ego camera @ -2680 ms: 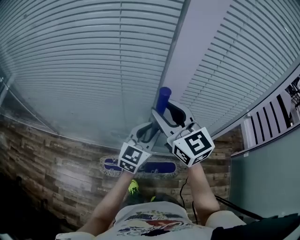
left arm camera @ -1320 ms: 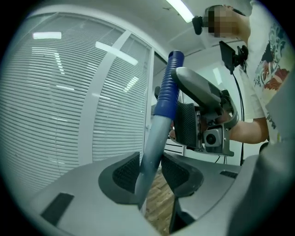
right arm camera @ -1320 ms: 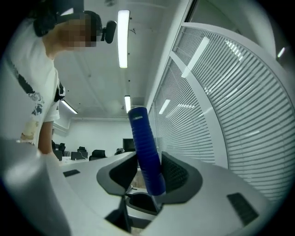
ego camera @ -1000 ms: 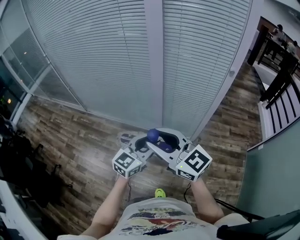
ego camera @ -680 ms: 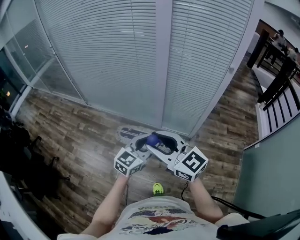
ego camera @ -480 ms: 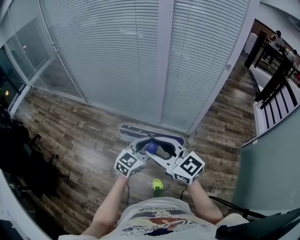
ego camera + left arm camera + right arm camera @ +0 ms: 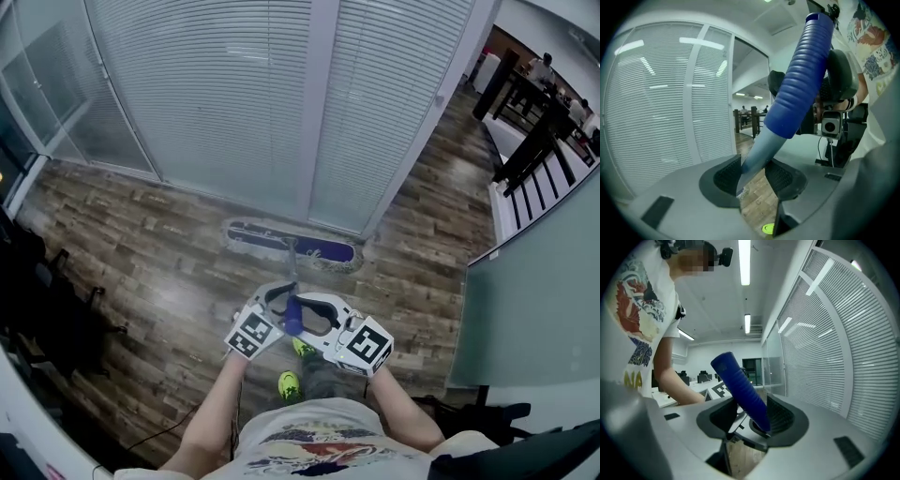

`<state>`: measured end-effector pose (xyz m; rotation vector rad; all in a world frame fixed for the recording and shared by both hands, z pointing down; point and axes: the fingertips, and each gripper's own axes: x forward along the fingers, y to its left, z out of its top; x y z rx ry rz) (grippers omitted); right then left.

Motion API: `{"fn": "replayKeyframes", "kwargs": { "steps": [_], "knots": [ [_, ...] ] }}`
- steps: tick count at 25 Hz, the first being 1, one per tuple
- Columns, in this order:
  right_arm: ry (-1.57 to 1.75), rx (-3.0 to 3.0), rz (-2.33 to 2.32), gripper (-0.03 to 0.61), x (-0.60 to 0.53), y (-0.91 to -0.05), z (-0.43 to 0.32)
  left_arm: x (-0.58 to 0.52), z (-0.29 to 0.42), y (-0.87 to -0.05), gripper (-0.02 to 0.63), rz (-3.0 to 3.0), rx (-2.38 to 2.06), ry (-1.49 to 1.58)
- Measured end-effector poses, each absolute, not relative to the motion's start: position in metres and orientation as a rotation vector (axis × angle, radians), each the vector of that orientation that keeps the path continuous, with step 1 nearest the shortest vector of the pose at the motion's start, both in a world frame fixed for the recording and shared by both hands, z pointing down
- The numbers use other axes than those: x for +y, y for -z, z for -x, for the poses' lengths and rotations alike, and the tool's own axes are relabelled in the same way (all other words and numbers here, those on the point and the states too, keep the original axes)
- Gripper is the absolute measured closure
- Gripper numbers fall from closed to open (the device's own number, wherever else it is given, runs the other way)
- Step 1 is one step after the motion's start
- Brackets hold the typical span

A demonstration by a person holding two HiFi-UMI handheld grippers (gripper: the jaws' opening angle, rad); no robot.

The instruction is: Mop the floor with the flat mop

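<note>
The flat mop's head (image 7: 291, 246), a blue pad with a white fringe, lies on the wooden floor close to the blinds. Its handle rises toward me and ends in a ribbed blue grip (image 7: 292, 316). My left gripper (image 7: 281, 298) is shut on the silver shaft (image 7: 757, 150) just below the blue grip (image 7: 801, 79), and both pads (image 7: 726, 176) touch it. My right gripper (image 7: 307, 315) surrounds the blue grip (image 7: 740, 390). Its jaws have just been opening. The grip leans on one pad (image 7: 780, 416), with a gap at the other.
White blinds on a glass wall (image 7: 234, 94) run along the far side of the floor. A dark railing and furniture (image 7: 534, 141) stand at the right, above a frosted partition (image 7: 534, 309). Dark chairs (image 7: 37, 309) line the left. My green shoes (image 7: 291, 382) are below the grippers.
Both grippers have drawn back toward my body and sunk lower with the handle. The mop head, partly hidden under them before, now lies in full view ahead of them.
</note>
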<state>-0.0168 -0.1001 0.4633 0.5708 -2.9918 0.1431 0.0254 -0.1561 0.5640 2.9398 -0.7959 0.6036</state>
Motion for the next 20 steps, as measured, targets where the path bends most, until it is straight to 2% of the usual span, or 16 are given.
{"fn": "replayKeyframes", "kwargs": {
  "steps": [3,13,20],
  "knots": [
    [-0.144,-2.949,-0.544,0.394,-0.06,-0.482,0.01,-0.119,-0.033,-0.581,0.479,-2.932,-0.778,-0.686],
    [-0.174,-2.999,-0.448,0.388,0.06,-0.474,-0.045,-0.001,-0.086,-0.574,0.472,-2.863,-0.857,-0.672],
    [-0.069,-3.027,-0.34,0.383,0.169,-0.485,-0.11,0.106,-0.146,-0.584,0.471,-2.854,-0.902,-0.693]
  ]
}}
